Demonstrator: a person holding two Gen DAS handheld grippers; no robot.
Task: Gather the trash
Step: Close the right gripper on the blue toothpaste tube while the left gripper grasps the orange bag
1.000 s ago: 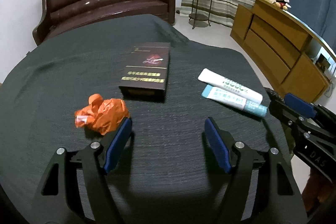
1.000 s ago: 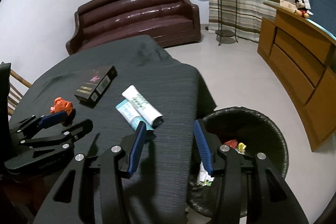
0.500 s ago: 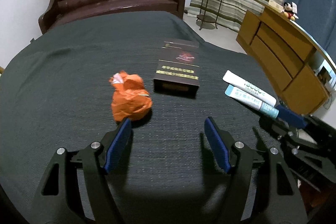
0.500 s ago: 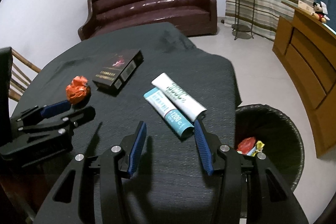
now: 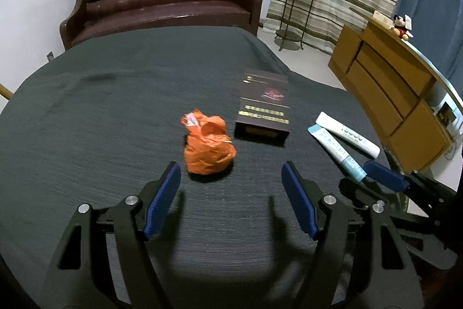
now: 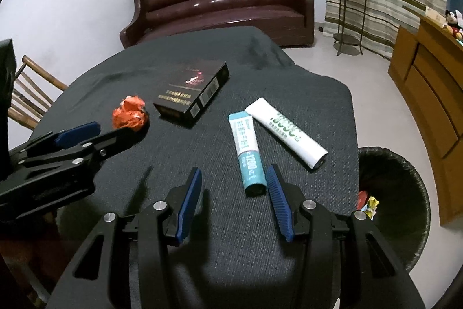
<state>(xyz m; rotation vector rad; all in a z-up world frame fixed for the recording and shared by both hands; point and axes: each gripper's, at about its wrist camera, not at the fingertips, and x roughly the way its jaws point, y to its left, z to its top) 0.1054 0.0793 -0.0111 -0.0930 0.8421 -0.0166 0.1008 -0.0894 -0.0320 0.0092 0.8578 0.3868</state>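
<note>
On the desk (image 5: 86, 112), the crumpled orange wrapper (image 5: 209, 146) is approached by the left gripper (image 5: 231, 196), jaws open and empty; closure around it is required next. Right gripper (image 6: 234, 199) jaws are likewise open.

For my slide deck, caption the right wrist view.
Open right claw above the dark tablecloth, nearing a blue tube; bin beside the table.

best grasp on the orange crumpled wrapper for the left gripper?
Take the orange crumpled wrapper across its wide lower body, coming from the near side at the current downward slant. It lies just ahead of the left gripper, whose open jaws look wider than the wad, which should compress.
</note>
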